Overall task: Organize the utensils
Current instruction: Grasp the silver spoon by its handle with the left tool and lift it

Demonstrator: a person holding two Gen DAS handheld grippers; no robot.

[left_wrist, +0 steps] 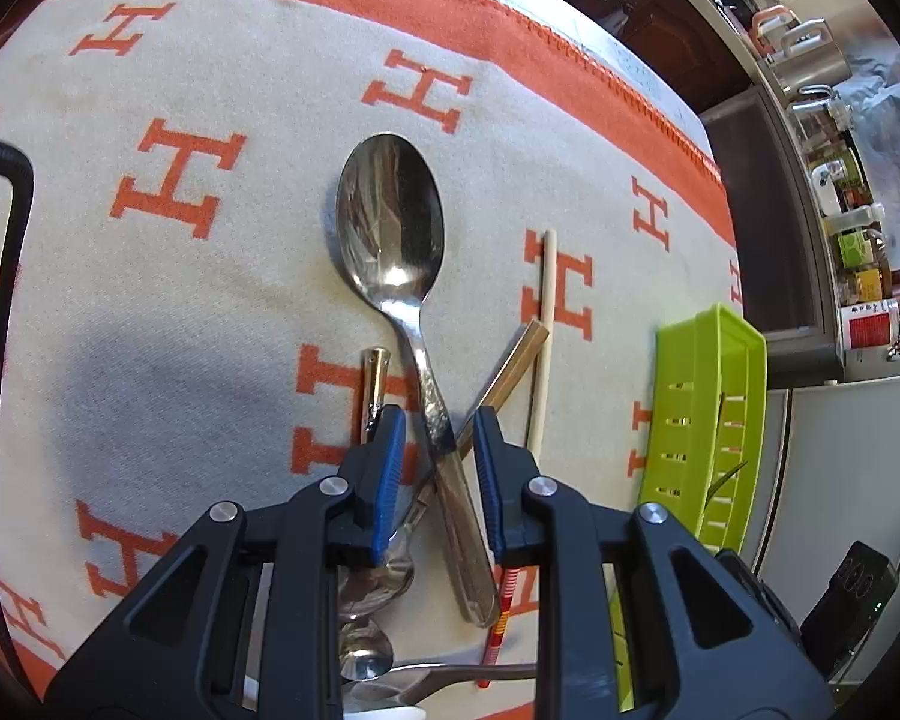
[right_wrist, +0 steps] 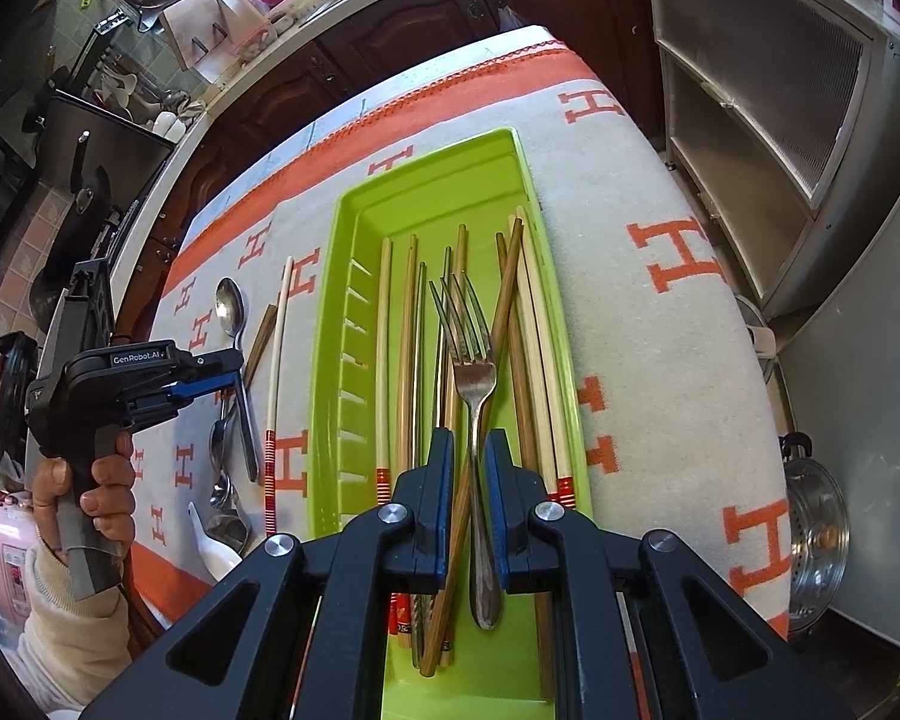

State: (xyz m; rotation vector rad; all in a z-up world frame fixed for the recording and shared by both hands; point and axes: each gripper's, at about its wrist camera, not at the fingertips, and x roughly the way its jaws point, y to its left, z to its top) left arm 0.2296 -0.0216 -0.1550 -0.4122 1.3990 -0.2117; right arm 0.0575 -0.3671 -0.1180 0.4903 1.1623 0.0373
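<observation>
A large steel spoon (left_wrist: 393,222) lies on the orange-and-grey cloth, its handle running between the blue pads of my left gripper (left_wrist: 437,429), which is open around it without clamping. The spoon also shows in the right wrist view (right_wrist: 232,312). A brown chopstick (left_wrist: 507,372) crosses under the handle. My right gripper (right_wrist: 470,450) is open above the green tray (right_wrist: 354,228), straddling a steel fork (right_wrist: 471,360) that lies in the tray on several chopsticks (right_wrist: 405,330).
A pale chopstick with a red-banded end (left_wrist: 543,330) lies beside the green tray (left_wrist: 708,408). More spoons (left_wrist: 366,630) and a white ceramic spoon (right_wrist: 210,552) lie near the cloth's front edge. Cabinets and a steel steamer pot (right_wrist: 816,534) surround the table.
</observation>
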